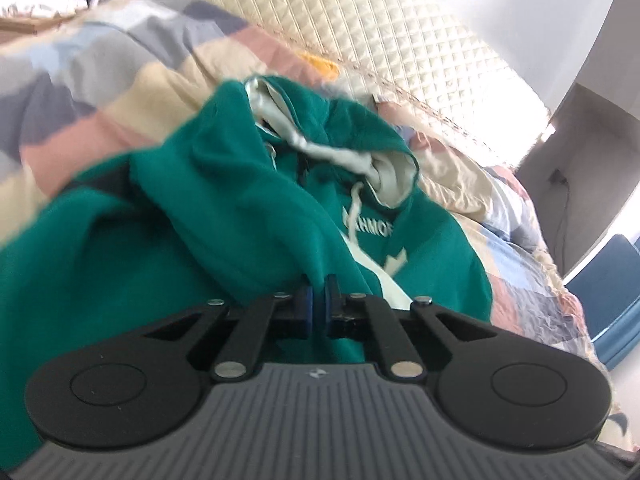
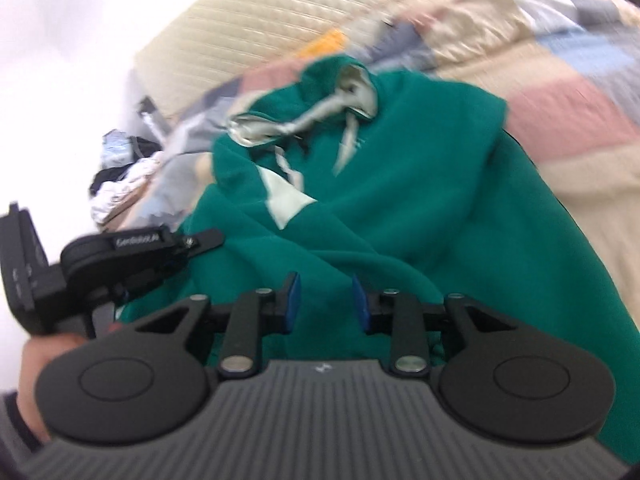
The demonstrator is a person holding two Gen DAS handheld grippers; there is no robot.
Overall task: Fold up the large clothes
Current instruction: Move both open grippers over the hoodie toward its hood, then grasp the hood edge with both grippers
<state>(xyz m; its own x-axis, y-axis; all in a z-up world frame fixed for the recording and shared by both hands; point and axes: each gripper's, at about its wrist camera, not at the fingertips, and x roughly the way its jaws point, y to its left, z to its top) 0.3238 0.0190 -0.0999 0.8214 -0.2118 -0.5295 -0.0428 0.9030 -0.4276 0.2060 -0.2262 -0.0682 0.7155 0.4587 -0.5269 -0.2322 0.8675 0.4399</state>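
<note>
A green hoodie [image 1: 224,200] with a grey-lined hood, white drawstrings and white chest lettering lies crumpled on a patchwork bed cover. My left gripper [image 1: 319,300] is shut on a fold of the green hoodie, its blue pads pinching the cloth. In the right wrist view the hoodie [image 2: 420,200] fills the middle. My right gripper [image 2: 325,300] is open, with the pads apart just over the green cloth and nothing between them. The left gripper [image 2: 132,256] shows at the left edge of that view, held by a hand, against the hoodie's edge.
The patchwork quilt [image 1: 100,92] covers the bed, with a cream quilted headboard [image 1: 360,32] behind. A pile of other clothes [image 2: 120,176] lies at the bed's far side. A blue chair [image 1: 612,292] stands beside the bed at the right.
</note>
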